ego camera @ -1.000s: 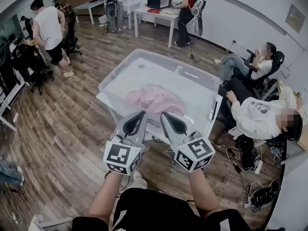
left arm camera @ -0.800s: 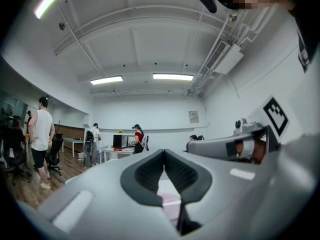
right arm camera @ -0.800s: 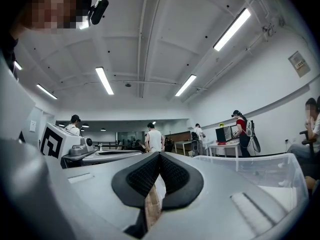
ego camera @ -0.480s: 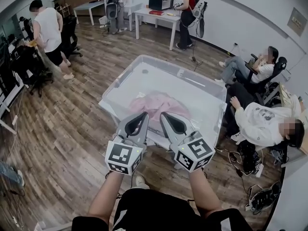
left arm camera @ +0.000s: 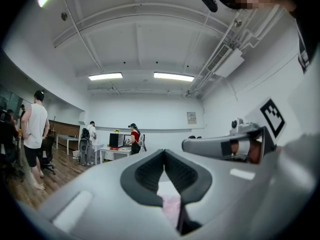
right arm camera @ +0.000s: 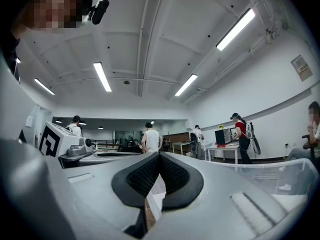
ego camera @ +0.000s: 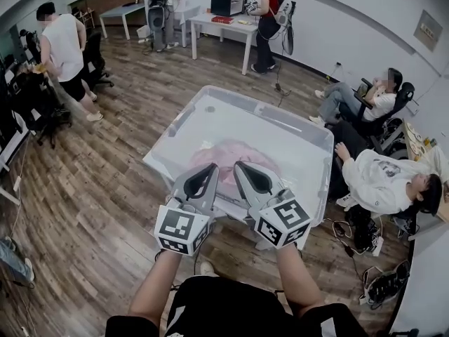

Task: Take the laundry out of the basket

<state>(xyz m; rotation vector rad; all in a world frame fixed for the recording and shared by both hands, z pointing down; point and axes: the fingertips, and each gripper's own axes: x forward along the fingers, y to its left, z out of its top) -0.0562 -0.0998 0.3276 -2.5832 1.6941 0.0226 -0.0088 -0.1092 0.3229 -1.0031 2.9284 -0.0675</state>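
A clear plastic basket (ego camera: 172, 126) stands on the wood floor straight ahead of me. A pink piece of laundry (ego camera: 228, 153) lies crumpled on its bottom, near the front wall. My left gripper (ego camera: 209, 166) and right gripper (ego camera: 238, 164) are held side by side and level, their tips over the basket's near rim, just above the pink cloth. Both are shut with nothing between the pads. In the left gripper view the shut left gripper (left arm camera: 164, 151) shows pink laundry (left arm camera: 171, 206) beyond its jaws. The right gripper view has the shut right gripper (right arm camera: 159, 154) with the basket's clear wall (right arm camera: 295, 176) to its right.
Two people sit in chairs (ego camera: 382, 181) right of the basket, with cables and a power strip (ego camera: 365, 237) on the floor beside them. One person stands at the left (ego camera: 59, 48) by dark chairs. Another stands at a white table (ego camera: 221, 23) at the back.
Both grippers have moved forward together toward the basket, which now lies closer and more centred under them. Their jaws stay shut.
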